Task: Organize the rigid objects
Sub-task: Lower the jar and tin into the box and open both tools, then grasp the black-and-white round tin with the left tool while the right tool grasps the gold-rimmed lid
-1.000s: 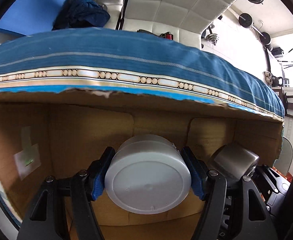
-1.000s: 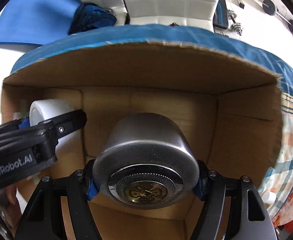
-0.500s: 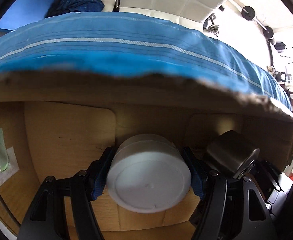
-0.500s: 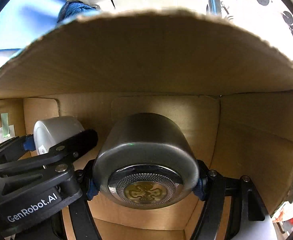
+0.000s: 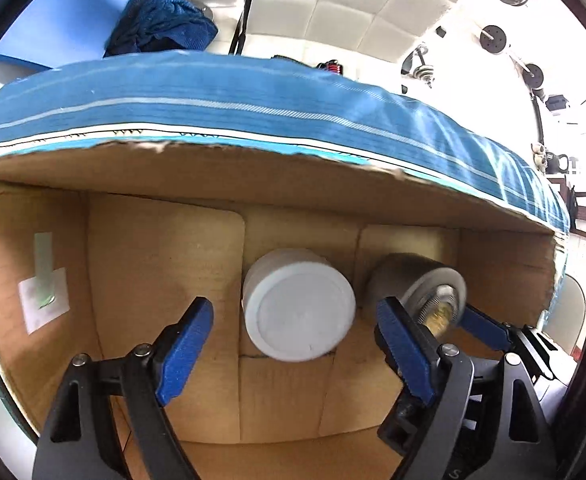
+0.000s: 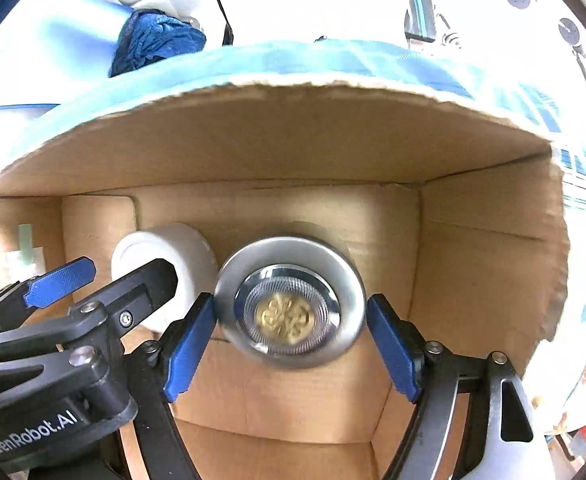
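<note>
A white round lidded container stands on the floor of the cardboard box. My left gripper hangs above it with its jaws opening, and both blue pads are clear of its sides. Just to its right stands a grey metal tin with a gold emblem on its lid. My right gripper straddles the tin, its jaws opening too, with a thin gap at each pad. The right wrist view also shows the white container and the left gripper. The left wrist view shows the tin.
The box walls rise on all sides, and a white label is stuck on the left wall. The box rests on a blue striped cloth. A dark blue bundle lies beyond, before white padded cushions.
Both grippers dipped into the box holding the containers, then spread their jaws and let go. The containers now stand on the box floor and both grippers have risen a little.
</note>
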A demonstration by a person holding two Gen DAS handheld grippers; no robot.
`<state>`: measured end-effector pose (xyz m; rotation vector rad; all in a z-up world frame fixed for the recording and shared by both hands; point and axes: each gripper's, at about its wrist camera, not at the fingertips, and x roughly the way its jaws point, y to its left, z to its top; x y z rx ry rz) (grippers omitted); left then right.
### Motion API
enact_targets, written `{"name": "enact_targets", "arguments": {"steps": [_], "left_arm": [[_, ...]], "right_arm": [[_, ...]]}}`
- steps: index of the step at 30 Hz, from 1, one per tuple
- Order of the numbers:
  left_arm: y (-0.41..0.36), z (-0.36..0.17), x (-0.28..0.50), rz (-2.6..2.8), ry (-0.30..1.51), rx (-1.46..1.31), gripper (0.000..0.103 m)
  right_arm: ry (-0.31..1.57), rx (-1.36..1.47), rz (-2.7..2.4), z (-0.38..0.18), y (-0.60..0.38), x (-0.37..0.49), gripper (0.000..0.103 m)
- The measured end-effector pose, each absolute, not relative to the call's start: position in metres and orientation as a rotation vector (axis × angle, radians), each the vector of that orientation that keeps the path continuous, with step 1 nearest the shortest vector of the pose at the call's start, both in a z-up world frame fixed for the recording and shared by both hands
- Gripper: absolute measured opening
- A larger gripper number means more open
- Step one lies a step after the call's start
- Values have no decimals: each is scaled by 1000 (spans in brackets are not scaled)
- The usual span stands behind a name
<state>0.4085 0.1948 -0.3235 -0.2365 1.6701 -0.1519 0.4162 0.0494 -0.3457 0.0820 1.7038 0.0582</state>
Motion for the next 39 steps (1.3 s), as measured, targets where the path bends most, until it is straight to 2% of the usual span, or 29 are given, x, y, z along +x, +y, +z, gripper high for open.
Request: {"name": "enact_targets", "arguments": {"steps": [2, 4, 7, 9, 21, 29, 39], "left_arm": [[187, -316, 404, -151, 1655, -224, 89], [189, -309, 399, -145, 1638, -204, 101], [187, -296, 388, -129, 1616, -167, 102], [193, -285, 380, -103, 1595, -139, 103], [196, -226, 311, -61, 1454, -71, 103], [185, -188, 264, -42, 1353, -47, 103], [155, -152, 216, -43, 1281, -51, 103]], "right_arm": [[1693, 74, 56, -334, 52, 411, 85], [1679, 61, 55, -325, 50, 401, 89], [1669, 49, 65, -309, 56, 389, 95], [1660, 38, 69, -303, 60, 382, 103], [1556, 55, 80, -258, 65, 315, 103], [1453, 32, 107, -207, 58, 259, 103], [1369, 76, 133, -165, 20, 217, 103]]}}
